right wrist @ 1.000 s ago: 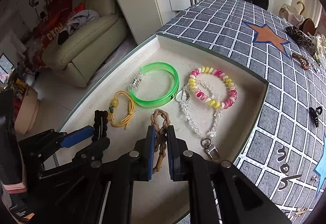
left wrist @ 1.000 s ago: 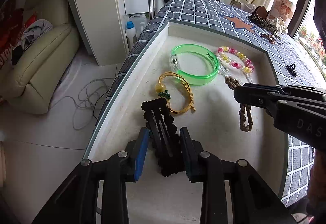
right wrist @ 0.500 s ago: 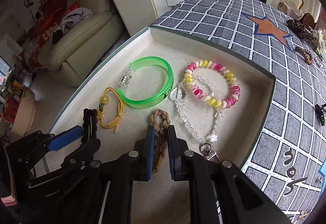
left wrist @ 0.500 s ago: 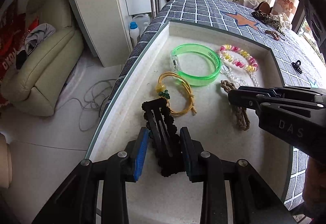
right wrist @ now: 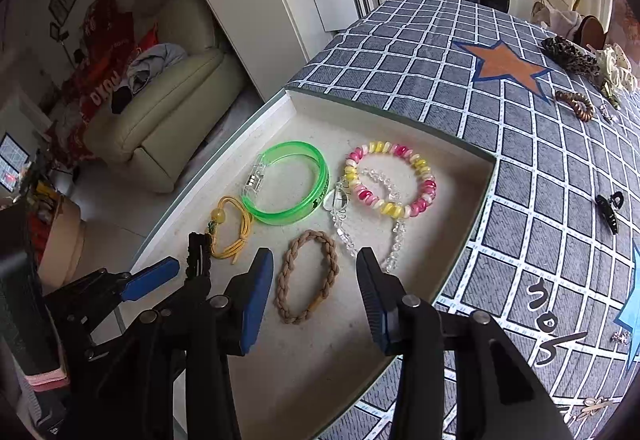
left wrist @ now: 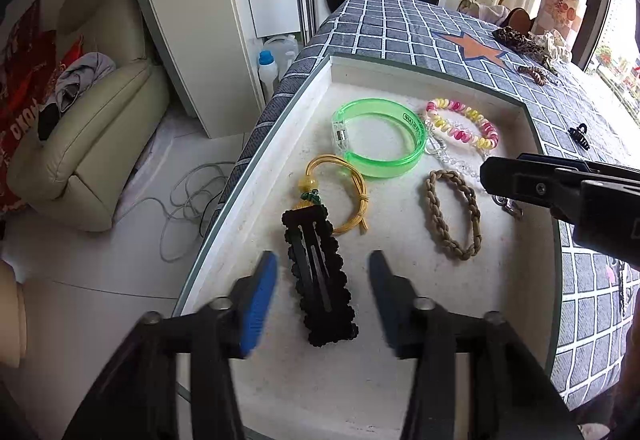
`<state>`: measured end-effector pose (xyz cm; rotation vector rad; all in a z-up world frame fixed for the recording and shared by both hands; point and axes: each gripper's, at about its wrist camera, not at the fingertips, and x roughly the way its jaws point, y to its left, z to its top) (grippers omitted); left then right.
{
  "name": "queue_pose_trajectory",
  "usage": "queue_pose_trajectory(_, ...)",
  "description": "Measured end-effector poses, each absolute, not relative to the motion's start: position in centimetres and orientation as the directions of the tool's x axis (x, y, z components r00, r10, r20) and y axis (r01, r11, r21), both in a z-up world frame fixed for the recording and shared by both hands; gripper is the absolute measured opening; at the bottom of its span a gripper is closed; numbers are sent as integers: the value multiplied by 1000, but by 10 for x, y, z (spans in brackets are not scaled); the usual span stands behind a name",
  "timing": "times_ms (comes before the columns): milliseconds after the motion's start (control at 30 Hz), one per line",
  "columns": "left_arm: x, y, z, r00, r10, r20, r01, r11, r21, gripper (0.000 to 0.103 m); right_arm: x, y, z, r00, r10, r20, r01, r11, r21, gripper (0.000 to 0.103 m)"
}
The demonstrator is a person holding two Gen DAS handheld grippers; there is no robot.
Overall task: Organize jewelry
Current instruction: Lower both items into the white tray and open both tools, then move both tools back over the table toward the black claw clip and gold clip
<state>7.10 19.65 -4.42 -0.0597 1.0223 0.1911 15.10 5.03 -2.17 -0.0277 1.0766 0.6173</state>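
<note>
Jewelry lies freed in the tray (right wrist: 476, 176): both grippers' jaws have just been opening, black clip (left wrist: 320, 276) between left gripper (left wrist: 322, 292), braided band (right wrist: 306, 276) between right gripper (right wrist: 314, 292), green bangle (right wrist: 286, 184) at eleven o'clock

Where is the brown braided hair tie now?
In the right wrist view the brown braided hair tie lies flat in the tray, between the open right gripper fingers, below the green bangle and beside the crystal chain.
</note>
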Motion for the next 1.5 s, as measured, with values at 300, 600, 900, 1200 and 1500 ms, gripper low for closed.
queue_pose_trajectory(300,62,184,-24,561,133,-817,-175,984,40,94,138,-5,-1,369,456,-810,-414,861,296,55)
queue_pose_trajectory(600,54,143,-1,608,72,-790,-98,995,16,103,118,-70,4,422,399,-814,-332,903,271,81)
queue_pose_trajectory(900,56,87,10,607,8,-795,11,1000,19,103,100,-132,3,470,321,-822,-249,942,225,81)
queue_pose_trajectory(1200,66,48,15,589,-28,-807,57,998,7,103,95,-185,-5,494,256,-831,-150,967,208,81)
queue_pose_trajectory(1500,93,14,17,566,-69,-822,88,996,-23,103,96,-214,-11,504,219,-836,-107,976,191,81)
